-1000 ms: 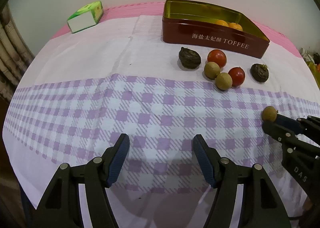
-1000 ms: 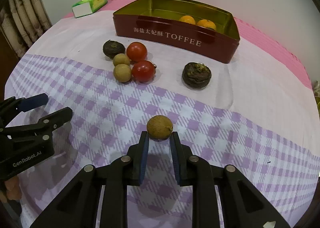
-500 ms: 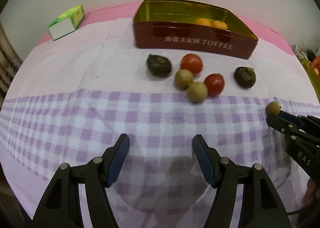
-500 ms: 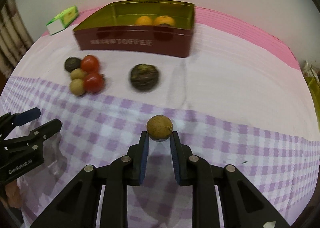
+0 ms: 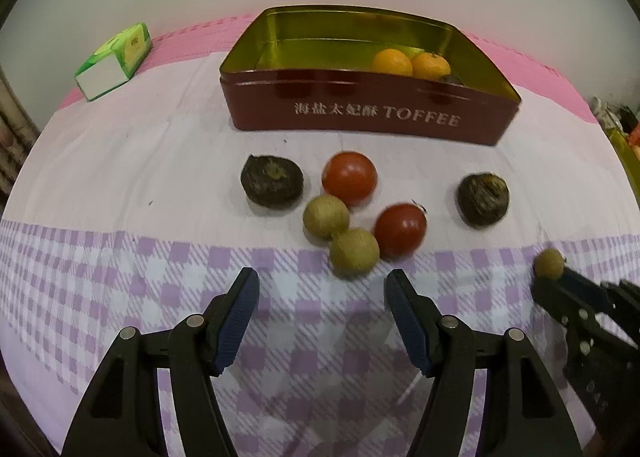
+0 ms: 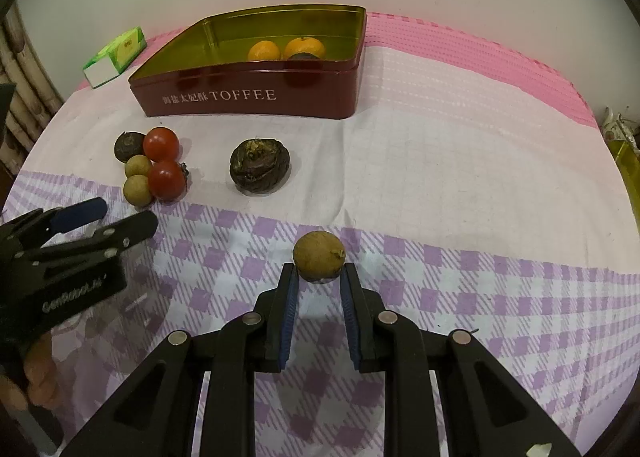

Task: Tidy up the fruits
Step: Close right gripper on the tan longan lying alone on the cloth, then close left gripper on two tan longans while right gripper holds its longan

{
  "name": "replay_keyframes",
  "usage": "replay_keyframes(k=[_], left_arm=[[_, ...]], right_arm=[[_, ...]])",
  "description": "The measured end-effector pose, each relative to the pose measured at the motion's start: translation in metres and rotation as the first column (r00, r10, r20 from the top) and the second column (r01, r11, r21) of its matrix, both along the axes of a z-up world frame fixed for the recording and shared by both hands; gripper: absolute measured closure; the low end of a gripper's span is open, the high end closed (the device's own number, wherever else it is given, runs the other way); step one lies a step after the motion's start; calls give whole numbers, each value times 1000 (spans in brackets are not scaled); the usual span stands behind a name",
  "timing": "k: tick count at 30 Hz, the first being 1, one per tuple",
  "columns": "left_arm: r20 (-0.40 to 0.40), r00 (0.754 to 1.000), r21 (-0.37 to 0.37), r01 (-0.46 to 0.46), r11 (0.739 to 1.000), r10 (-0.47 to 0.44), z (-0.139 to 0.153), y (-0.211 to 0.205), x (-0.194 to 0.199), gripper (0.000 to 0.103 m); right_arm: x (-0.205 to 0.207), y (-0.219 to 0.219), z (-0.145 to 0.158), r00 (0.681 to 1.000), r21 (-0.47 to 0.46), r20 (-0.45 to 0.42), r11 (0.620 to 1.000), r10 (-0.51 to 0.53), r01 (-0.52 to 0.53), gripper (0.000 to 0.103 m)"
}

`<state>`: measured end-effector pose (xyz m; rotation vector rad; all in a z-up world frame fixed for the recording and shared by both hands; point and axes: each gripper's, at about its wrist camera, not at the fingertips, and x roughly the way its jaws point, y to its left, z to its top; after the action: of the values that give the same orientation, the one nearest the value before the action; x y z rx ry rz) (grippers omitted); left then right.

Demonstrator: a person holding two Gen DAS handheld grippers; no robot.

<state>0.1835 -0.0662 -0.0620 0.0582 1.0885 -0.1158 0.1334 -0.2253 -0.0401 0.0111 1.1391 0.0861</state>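
Here the checked tablecloth [image 6: 460, 161] carries a red toffee tin [image 6: 248, 97] at twelve o'clock, two oranges [image 6: 264, 51] inside it near its right end. The left gripper [image 5: 320, 297] stands half open with nothing between its blue pads, and the fruit cluster lies just beyond its tips: two tomatoes [image 5: 349, 178], two loose longans [image 5: 354, 253] at twelve to one o'clock, and a dark wrinkled fruit [image 5: 272, 185] at eleven. The right gripper [image 6: 318, 277] is clamped narrowly on a brown longan [image 6: 319, 255], pinched at its fingertips at twelve o'clock, above the cloth.
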Motion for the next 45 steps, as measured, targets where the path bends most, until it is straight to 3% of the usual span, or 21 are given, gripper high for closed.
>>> replay_keyframes(k=[9, 13, 19, 27, 38, 45], left_arm=[[5, 999, 1, -33, 999, 33, 0, 13, 17, 37], [11, 999, 0, -32, 999, 32, 0, 22, 13, 45], [0, 1000, 5, -26, 1000, 26, 3, 27, -1, 49], [-10, 1000, 3, -24, 1000, 24, 5, 38, -12, 48], [-12, 1000, -21, -3, 1000, 3, 7, 18, -19, 48], [-1, 998, 3, -58, 998, 58, 4, 17, -5, 48]], right_arm=[[-1, 0, 0, 1000, 3, 6, 1000, -1, 1, 82], [-1, 0, 0, 1000, 4, 7, 1000, -2, 2, 82], [-1, 0, 0, 1000, 4, 8, 1000, -1, 1, 82], [-1, 0, 0, 1000, 5, 9, 1000, -1, 1, 82], [-2, -1, 0, 1000, 5, 10, 1000, 1, -1, 82], [-2, -2, 0, 1000, 2, 14, 1000, 0, 0, 82]])
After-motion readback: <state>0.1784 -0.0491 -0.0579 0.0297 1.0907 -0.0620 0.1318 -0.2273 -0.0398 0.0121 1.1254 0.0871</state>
